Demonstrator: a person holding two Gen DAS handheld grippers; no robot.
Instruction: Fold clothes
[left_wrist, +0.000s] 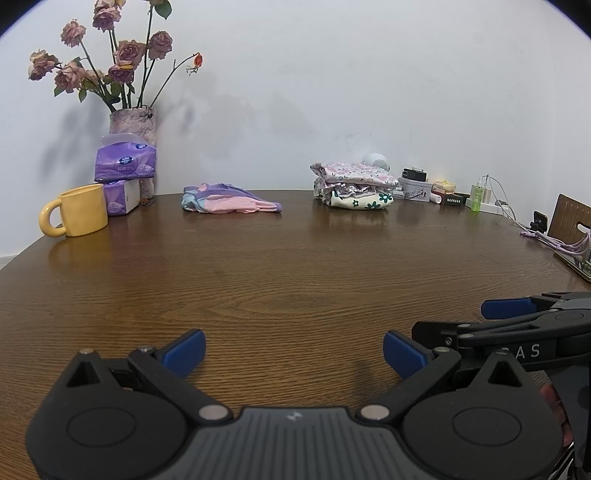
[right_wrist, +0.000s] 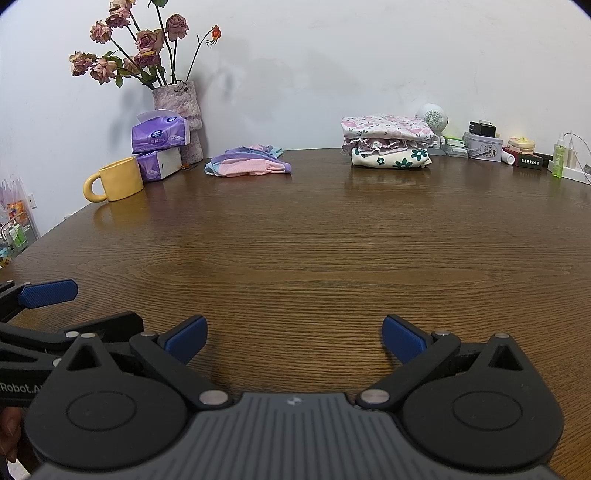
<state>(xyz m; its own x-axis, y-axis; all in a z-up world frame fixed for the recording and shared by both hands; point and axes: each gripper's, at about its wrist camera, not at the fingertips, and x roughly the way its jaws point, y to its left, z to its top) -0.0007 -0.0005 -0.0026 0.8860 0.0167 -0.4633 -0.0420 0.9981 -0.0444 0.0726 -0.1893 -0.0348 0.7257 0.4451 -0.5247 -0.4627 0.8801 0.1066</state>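
A folded stack (right_wrist: 388, 142) sits at the upper right of the table (right_wrist: 295, 258), apparently finished. A pink-and-purple garment (right_wrist: 249, 162) lies crumpled at upper centre, seemingly left to fold. Left gripper (left_wrist: 293, 354) and right gripper (right_wrist: 293, 338) hover low in frame, fingers apart, empty. A yellow mug (right_wrist: 118, 179) and tissue packs (right_wrist: 160, 138) stand just left of the garment, with nothing in between.

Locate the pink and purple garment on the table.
In both wrist views the pink and purple garment lies unfolded at the table's far edge by the wall, left of centre, between the tissue packs and the folded pile.
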